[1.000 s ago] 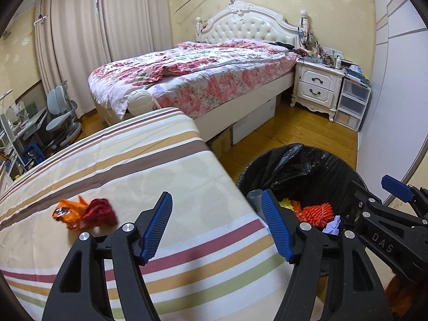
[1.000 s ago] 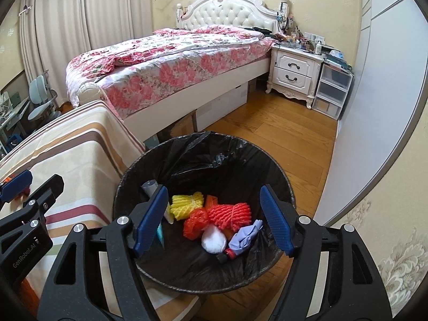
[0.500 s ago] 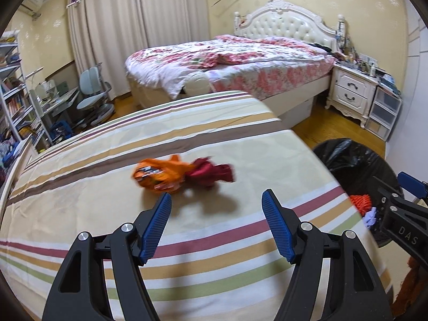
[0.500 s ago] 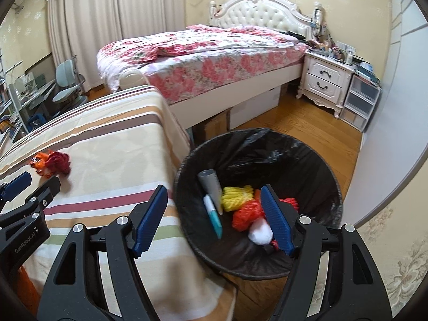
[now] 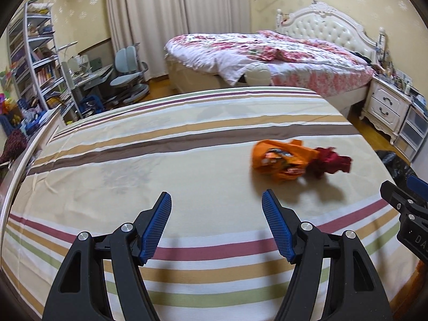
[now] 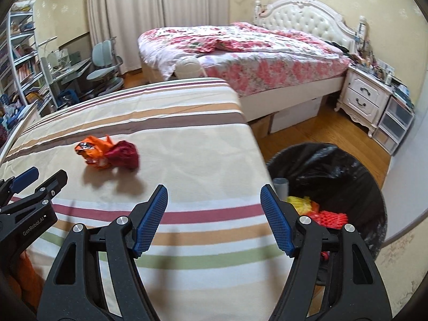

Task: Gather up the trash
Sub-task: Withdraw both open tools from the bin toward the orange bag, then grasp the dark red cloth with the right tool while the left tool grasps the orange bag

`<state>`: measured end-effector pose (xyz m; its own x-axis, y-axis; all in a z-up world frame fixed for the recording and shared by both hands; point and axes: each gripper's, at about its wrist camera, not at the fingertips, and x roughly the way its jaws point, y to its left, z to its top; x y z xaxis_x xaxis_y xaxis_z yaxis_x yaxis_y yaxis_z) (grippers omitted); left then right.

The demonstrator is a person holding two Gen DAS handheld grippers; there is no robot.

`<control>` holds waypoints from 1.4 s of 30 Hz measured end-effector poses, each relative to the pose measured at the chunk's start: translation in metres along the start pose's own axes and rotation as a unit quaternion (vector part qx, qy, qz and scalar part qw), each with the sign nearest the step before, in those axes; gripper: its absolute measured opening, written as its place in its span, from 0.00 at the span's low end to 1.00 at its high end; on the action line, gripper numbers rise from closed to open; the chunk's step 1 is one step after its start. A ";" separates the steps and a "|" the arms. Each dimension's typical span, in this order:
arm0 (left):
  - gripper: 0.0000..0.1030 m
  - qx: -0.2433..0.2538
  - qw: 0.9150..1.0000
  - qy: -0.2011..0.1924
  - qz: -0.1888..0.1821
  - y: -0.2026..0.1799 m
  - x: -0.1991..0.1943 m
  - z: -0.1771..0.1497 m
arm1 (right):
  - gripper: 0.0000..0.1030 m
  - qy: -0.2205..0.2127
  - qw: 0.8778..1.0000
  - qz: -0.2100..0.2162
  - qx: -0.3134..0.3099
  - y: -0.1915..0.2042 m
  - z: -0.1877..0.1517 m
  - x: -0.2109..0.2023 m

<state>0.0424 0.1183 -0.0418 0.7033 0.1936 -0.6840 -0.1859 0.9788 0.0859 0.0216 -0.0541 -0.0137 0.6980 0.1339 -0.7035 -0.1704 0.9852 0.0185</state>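
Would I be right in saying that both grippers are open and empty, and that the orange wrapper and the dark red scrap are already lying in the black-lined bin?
Not quite: the orange wrapper and dark red scrap lie on the striped cloth, not in the black-lined bin, as the right wrist view shows. The left gripper and right gripper are indeed open and empty.

Home bedroom: floral-quilted bed (image 5: pixel 267 61), nightstand (image 5: pixel 385 107), curtains (image 5: pixel 165 16).
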 end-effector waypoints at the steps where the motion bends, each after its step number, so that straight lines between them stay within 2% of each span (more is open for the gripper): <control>1: 0.66 -0.004 1.000 0.000 0.004 0.006 0.000 0.000 | 0.68 0.002 1.000 0.005 -0.005 0.007 0.001 0.002; 8: 0.66 -0.020 0.999 0.001 0.026 0.034 0.004 0.000 | 0.68 0.009 0.999 0.025 -0.029 0.042 0.010 0.013; 16: 0.68 -0.039 0.999 0.006 0.026 0.049 0.006 -0.002 | 0.68 0.014 0.998 0.031 -0.057 0.072 0.023 0.028; 19: 0.68 -0.044 0.999 0.009 0.022 0.052 0.008 -0.002 | 0.62 0.017 0.997 0.029 -0.066 0.080 0.027 0.033; 24: 0.68 -0.041 0.999 0.010 0.021 0.051 0.009 -0.002 | 0.32 0.029 0.996 0.036 -0.071 0.083 0.027 0.039; 26: 0.68 -0.038 0.999 0.009 0.021 0.049 0.008 -0.002 | 0.27 0.027 0.997 0.036 -0.066 0.080 0.026 0.037; 33: 0.69 -0.024 1.000 0.006 -0.001 0.032 0.008 0.001 | 0.27 0.025 0.999 0.015 -0.042 0.055 0.023 0.034; 42: 0.69 0.016 0.999 0.001 -0.039 -0.013 0.009 0.007 | 0.27 0.024 0.999 -0.015 -0.014 0.010 0.021 0.031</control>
<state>0.0564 0.1075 -0.0439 0.7137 0.1170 -0.6906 -0.1088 0.9925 0.0558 0.0558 -0.0374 -0.0208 0.6687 0.0979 -0.7371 -0.1692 0.9853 -0.0226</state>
